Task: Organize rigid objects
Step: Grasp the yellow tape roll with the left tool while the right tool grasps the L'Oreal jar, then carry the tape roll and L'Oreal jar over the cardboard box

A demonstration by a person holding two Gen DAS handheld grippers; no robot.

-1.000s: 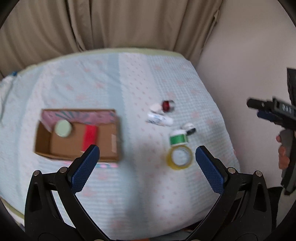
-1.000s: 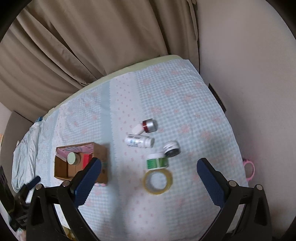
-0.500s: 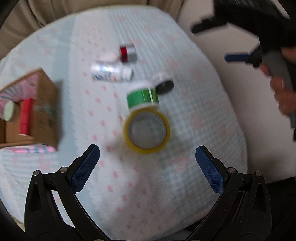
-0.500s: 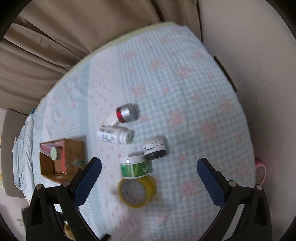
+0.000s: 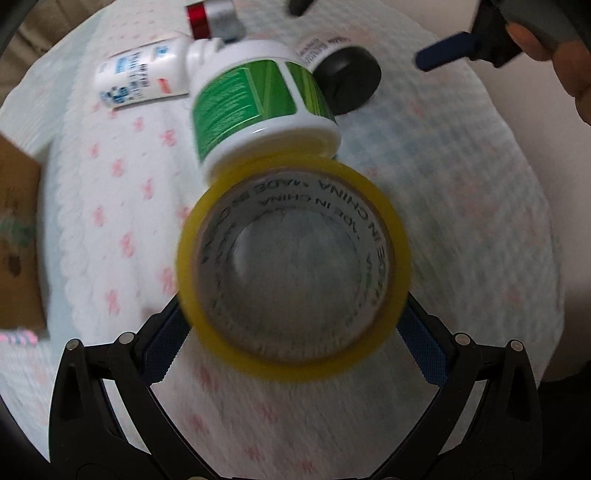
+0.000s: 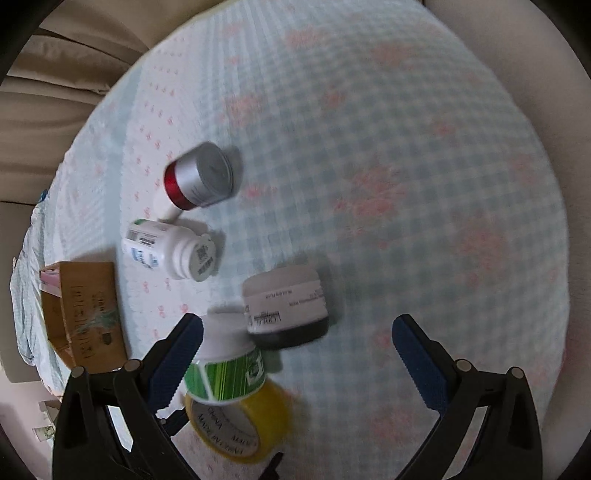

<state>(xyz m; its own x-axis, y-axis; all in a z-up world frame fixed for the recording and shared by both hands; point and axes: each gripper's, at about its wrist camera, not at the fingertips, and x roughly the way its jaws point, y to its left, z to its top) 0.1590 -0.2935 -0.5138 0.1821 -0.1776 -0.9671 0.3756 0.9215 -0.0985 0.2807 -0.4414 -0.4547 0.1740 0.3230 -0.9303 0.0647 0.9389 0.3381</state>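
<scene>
A yellow tape roll (image 5: pixel 291 273) lies flat on the checked bedspread and fills the left wrist view. My left gripper (image 5: pixel 291 325) is open, one finger on each side of the roll, tips hidden behind it. A white jar with a green label (image 5: pixel 258 107) touches the roll's far edge. Beyond it lie a white pill bottle (image 5: pixel 140 77), a red-and-silver jar (image 5: pixel 214 14) and a black-lidded jar (image 5: pixel 347 77). My right gripper (image 6: pixel 299 350) is open just short of the black-lidded jar (image 6: pixel 286 306), its left finger beside the green-label jar (image 6: pixel 225 369).
A cardboard box (image 6: pixel 85 314) stands to the left of the cluster, also at the left edge (image 5: pixel 18 240) of the left wrist view. A hand (image 5: pixel 576 74) holds the right gripper at top right. Beige curtains (image 6: pixel 55 92) hang behind the bed; the bed edge drops off on the right.
Both grippers have come down close to the cluster. The left one now straddles the tape roll; the right one has neared the black-lidded jar. Both stay open.
</scene>
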